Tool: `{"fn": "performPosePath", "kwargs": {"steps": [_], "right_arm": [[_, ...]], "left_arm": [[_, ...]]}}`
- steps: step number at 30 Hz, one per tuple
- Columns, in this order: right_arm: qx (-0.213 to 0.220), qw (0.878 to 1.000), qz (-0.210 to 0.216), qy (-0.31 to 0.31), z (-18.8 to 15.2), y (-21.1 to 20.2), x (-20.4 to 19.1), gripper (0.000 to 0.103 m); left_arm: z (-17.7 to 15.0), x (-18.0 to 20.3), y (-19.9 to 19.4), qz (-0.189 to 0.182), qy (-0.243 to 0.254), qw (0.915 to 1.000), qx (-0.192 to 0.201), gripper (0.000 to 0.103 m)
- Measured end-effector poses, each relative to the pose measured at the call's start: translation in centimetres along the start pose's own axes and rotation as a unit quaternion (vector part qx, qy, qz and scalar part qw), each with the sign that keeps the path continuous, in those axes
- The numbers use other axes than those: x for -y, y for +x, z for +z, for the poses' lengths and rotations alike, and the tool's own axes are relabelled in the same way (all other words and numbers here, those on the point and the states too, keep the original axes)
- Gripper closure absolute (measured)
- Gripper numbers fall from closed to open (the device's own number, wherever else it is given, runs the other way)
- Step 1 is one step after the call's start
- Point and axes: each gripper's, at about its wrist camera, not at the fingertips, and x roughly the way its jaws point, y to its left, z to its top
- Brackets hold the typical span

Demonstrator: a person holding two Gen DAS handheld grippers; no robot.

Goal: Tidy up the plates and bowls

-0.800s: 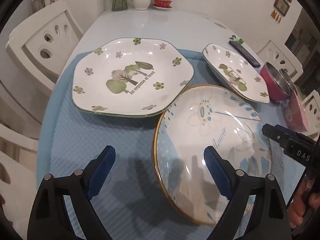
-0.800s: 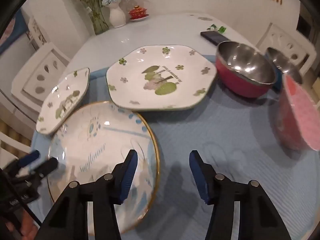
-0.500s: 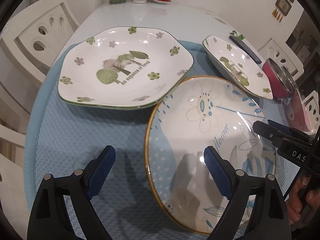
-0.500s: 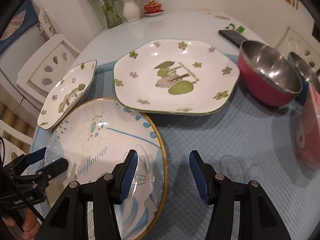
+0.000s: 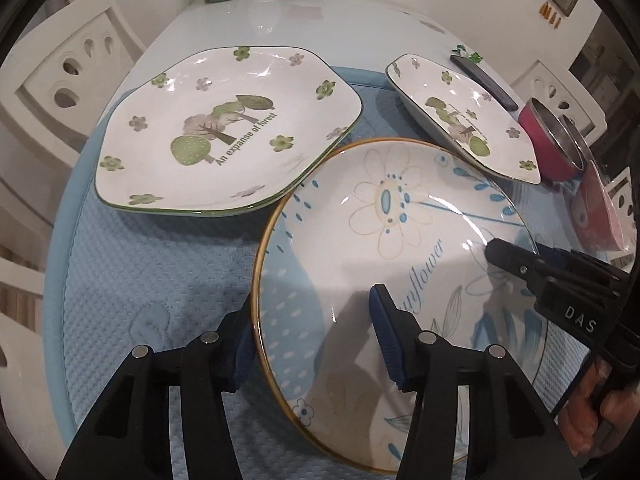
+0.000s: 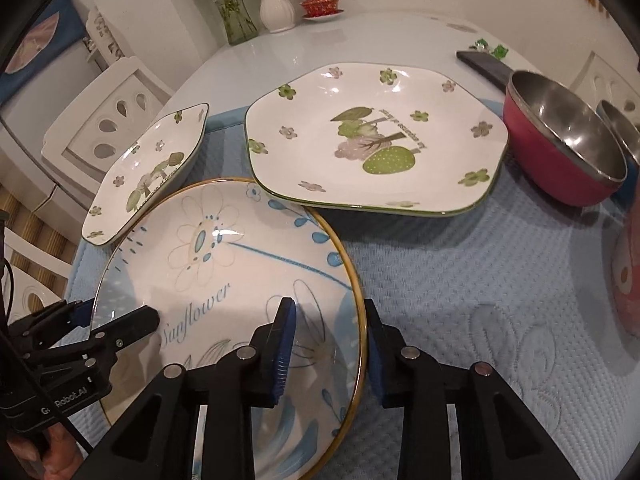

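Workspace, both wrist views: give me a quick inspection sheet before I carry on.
Surface: blue quilted mat on a white table.
Job's things: round sunflower plate; large forest plate; small forest plate; red steel bowl, a second bowl behind it.
Clutter: dark phone, pink item.
Grippers: left gripper and right gripper each straddle the sunflower plate's rim, jaws not closed.
Cables: black cable by the left gripper.
Surroundings: white chairs, vases, red lidded cup.
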Motion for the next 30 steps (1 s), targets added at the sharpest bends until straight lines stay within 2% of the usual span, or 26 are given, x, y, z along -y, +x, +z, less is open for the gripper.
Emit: {"fn": "performPosePath", "kwargs": {"steps": [5, 9, 16, 23, 27, 30], "right_arm": [[0.000, 1.000, -0.005, 0.015, -0.7, -0.5, 0.0, 0.071], [0.001, 1.000, -0.025, 0.016, -1.2, -1.2, -0.3, 0.071], [-0.005, 0.999, -0.046, 0.015, -2.8, -4.3, -2.2, 0.071], [-0.008, 0.999, -0.042, 0.019, -5.9, -8.1, -5.5, 0.071], [-0.024, 0.998, -0.037, 0.039, -8.6, -8.8, -6.8, 0.071], [-0.044, 0.998, -0.039, 0.032, -10.6, -7.9, -7.9, 0.071]], "left_arm": [[-1.1, 0.0, -0.6, 0.002, -0.007, 1.0000, -0.001, 0.054], [-2.0, 0.2, -1.6, -0.001, -0.022, 0.9998, -0.001, 0.055], [-3.7, -0.2, -5.5, -0.023, -0.051, 0.9982, 0.019, 0.055], [-6.6, -1.7, -9.8, -0.020, -0.060, 0.9972, 0.039, 0.055], [-8.9, -2.6, -10.8, -0.010, -0.055, 0.9979, 0.032, 0.055], [-10.8, -4.0, -10.1, -0.013, -0.069, 0.9974, 0.015, 0.055]]}}
